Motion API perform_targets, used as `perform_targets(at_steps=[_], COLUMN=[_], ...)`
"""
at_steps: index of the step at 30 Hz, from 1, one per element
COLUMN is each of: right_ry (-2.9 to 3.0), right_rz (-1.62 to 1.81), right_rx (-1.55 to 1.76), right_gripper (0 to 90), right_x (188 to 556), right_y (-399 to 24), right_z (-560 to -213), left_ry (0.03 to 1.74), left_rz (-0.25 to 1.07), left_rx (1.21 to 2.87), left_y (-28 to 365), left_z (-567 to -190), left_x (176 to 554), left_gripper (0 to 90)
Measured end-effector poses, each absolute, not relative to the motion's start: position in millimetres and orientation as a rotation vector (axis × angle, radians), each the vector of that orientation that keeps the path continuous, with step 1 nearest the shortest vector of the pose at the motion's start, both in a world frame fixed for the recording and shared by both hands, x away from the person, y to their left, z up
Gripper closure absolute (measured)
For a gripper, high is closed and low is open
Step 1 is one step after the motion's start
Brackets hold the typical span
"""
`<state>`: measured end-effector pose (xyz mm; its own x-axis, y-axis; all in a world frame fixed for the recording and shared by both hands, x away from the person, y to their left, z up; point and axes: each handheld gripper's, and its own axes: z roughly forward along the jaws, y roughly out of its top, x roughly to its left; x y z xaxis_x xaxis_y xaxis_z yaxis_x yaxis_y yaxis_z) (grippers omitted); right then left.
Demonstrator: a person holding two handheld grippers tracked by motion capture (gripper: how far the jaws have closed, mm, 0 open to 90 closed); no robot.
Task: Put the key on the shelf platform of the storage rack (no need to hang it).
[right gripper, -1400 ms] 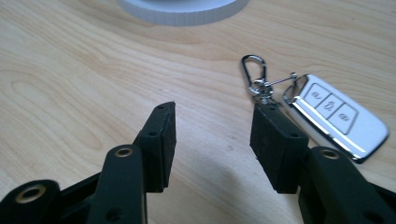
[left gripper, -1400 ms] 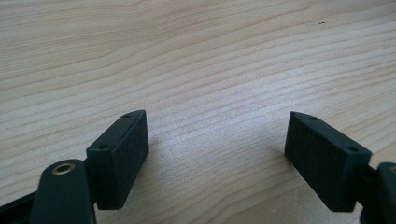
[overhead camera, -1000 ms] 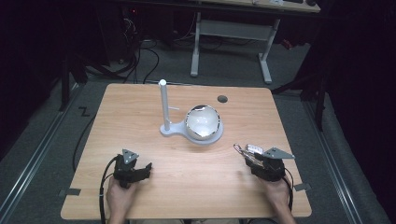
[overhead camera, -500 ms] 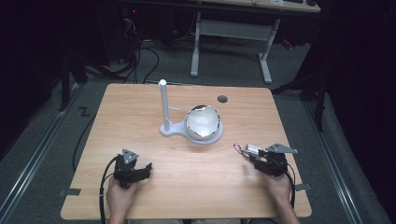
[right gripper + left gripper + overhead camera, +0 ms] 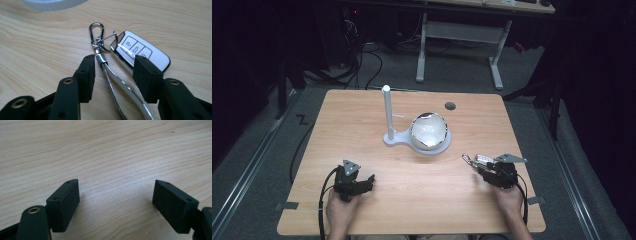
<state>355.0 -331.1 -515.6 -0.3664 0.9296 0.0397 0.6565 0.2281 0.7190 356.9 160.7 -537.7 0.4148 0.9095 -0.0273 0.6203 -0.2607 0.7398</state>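
A white car key fob [image 5: 142, 50] lies flat on the wooden table [image 5: 362, 130], with a silver carabiner [image 5: 96, 31] and a white strap [image 5: 117, 82] clipped to it. My right gripper [image 5: 115, 67] straddles the strap near its metal end. Its jaws have just been closing, but gaps remain on both sides of the strap. In the high view the right gripper [image 5: 484, 169] sits at the table's right front, just behind the key fob [image 5: 479, 160]. My left gripper [image 5: 368, 181] rests at the left front, open [image 5: 116, 195] over bare wood.
A white stand with an upright post [image 5: 387, 112] holds a shiny round bowl [image 5: 429, 131] at the table's middle. Its base edge [image 5: 53, 3] shows just beyond the carabiner. A dark round hole [image 5: 450, 106] marks the far side. Desk legs and cables stand behind.
The right gripper has edged slightly toward the key fob. The left gripper has not moved.
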Motion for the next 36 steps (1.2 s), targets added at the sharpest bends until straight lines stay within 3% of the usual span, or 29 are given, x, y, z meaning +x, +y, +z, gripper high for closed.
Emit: perform_targets(at_steps=[36], right_ry=[2.183], right_rz=[0.897], right_rx=[1.364], right_gripper=[81.8], right_x=[360.6], right_y=[-316.3], right_z=[-525.7], left_ry=[1.295], left_rz=[0.545], left_rx=[1.990], left_y=[160.3], left_z=[-537.7], left_x=[356.8], left_gripper=[22.0])
